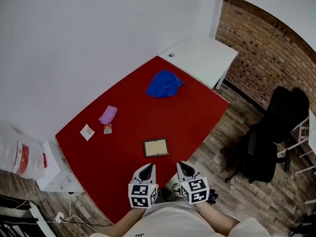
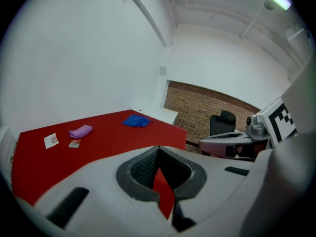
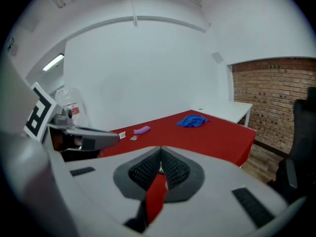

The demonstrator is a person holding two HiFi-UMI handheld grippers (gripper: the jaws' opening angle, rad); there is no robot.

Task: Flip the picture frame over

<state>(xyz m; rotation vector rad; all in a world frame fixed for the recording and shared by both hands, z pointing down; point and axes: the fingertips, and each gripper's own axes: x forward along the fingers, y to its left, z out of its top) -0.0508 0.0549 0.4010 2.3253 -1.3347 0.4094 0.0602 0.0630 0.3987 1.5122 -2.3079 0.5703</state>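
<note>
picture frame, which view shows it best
The head view: the picture frame lies whole and uncovered on the red table, just ahead of the left gripper and right gripper. Neither gripper view shows it; each looks across the table's far part, with its own gripper body covering the near part.

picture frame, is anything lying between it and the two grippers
Nothing visible. In the head view the frame lies flat on bare red table just ahead of the left gripper and right gripper. The blue cloth, purple bundle and card all lie beyond it.
</note>
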